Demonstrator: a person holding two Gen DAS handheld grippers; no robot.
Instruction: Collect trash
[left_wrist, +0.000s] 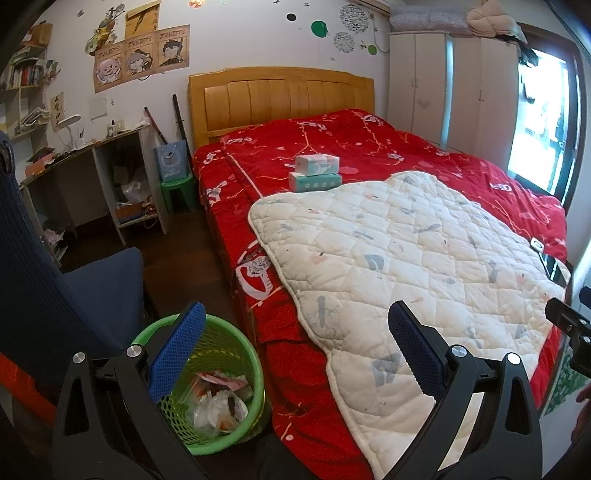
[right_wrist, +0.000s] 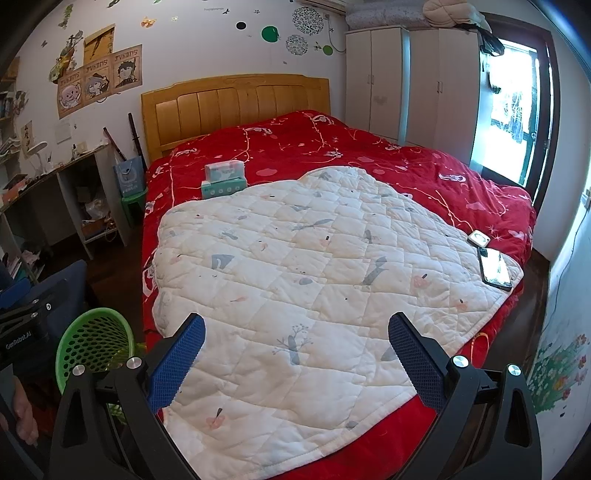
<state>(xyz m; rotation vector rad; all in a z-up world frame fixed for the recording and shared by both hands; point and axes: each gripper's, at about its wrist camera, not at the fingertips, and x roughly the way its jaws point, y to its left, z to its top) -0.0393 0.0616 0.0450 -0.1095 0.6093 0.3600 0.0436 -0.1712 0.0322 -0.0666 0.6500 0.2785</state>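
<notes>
Both tongs are spread wide and hold nothing: the left tongs hang over the corner of the bed and the green basket, and the right tongs hang over the white quilt. The trash that I can see is already inside the basket, which stands on the floor just beside the bed: crumpled plastic, some paper and what looks like a wrapper. On the quilt and the red cover I see no loose scrap, only two tissue boxes, a phone and a small white thing near the far edge, and these do not look like trash. I judge that the scraps are very light, soft and easy to crush, and thin plastic can slip between the pads, so it is better to pinch a folded or bunched part than a flat edge. The basket itself seems light, with a stiff mesh wall; the rim is the safest place to take hold, and it may tip if it is pulled from one side only.
</notes>
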